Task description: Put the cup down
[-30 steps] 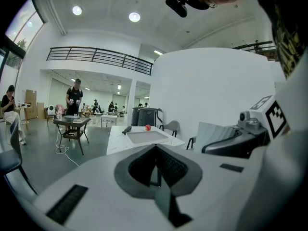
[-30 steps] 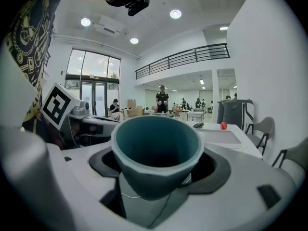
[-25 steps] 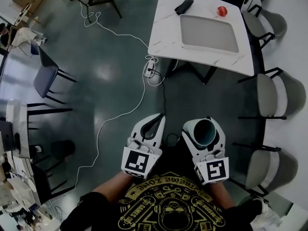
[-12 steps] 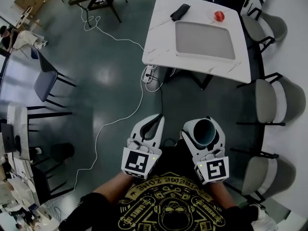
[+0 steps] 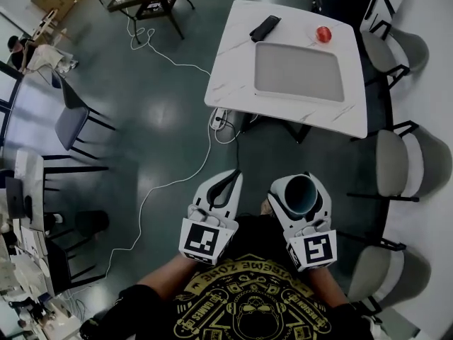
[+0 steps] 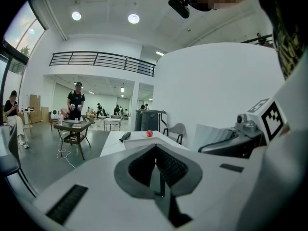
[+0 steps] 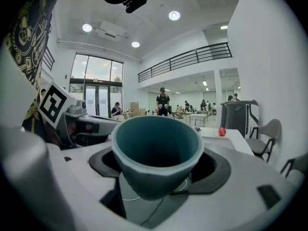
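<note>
**Status, R side.** The R gripper [image 5: 300, 180] was clamped on the cup [image 7: 156, 150], one jaw on each side of the wall. The cup stood upright w/ its mouth up, teal inside and grey-blue outside. It was held close to the person's body, over the dark floor, well apart from the table [image 5: 232, 57].

**Status, L side.** The L gripper [image 5: 228, 181] was clenched on itself. The L gripper view showed both pads meeting along a thin seam.

**Markings.**
- Each gripper carried a cube w/ a black-and-white square marker: L cube [image 5: 203, 239], R cube [image 5: 313, 250].
- The person's black shirt [image 5: 244, 303] bore a gold print. The arc of text ended in "ZONE"; the rest was too small to read w/ certainty.

**Table.**
- White top w/ faint marble veins.
- Grey tray [image 5: 298, 71] at centre.
- Flat black item [image 5: 265, 28] at the far edge, type unclear.
- Small red item [image 5: 323, 34] near the far R corner.

**Surroundings.**
- Grey chairs [image 5: 396, 163] stood along the table's R side.
- A white cable [image 5: 163, 186] ran across the floor to a power strip [image 5: 219, 117] near the table legs.
</note>
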Demonstrator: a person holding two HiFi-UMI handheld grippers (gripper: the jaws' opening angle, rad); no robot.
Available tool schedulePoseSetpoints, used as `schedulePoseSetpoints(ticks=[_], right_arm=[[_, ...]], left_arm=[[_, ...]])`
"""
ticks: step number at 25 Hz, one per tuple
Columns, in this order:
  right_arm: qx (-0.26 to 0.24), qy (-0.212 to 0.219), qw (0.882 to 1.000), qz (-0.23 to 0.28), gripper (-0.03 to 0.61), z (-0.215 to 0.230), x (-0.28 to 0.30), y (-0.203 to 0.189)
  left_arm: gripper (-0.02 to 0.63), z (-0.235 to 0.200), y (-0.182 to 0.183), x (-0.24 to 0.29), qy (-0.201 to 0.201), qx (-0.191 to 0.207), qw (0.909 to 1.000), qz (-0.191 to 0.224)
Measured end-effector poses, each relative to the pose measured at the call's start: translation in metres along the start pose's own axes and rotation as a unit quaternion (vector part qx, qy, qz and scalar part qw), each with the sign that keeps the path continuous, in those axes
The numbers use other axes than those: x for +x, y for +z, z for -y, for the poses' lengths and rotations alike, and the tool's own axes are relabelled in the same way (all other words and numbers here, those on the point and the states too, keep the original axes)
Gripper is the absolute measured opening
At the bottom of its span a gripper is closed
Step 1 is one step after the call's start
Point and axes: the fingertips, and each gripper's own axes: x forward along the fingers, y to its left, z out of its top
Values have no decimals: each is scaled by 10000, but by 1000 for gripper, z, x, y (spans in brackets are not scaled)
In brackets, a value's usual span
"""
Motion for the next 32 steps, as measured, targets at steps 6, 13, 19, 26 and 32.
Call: schedulePoseSetpoints(ticks=[6, 13, 19, 26, 32], right_arm=[[-21, 168, 9999, 24, 383, 29, 0, -2], [43, 337, 9994, -2, 383, 60, -4, -2], [88, 588, 9981, 142, 383, 86, -9, -4], [260, 682, 9972, 154, 383, 105, -12, -14], [227, 646, 9976, 88, 383, 106, -4, -15]], left_arm=[[9, 15, 7, 22, 148, 53, 9999, 3], [9, 38, 14, 44, 327, 120, 9994, -12], [9, 60, 17, 63, 469, 139, 9988, -96], [9, 74, 12, 72, 573, 177, 9979, -237], [9, 70, 7, 78, 505, 125, 9982, -309]])
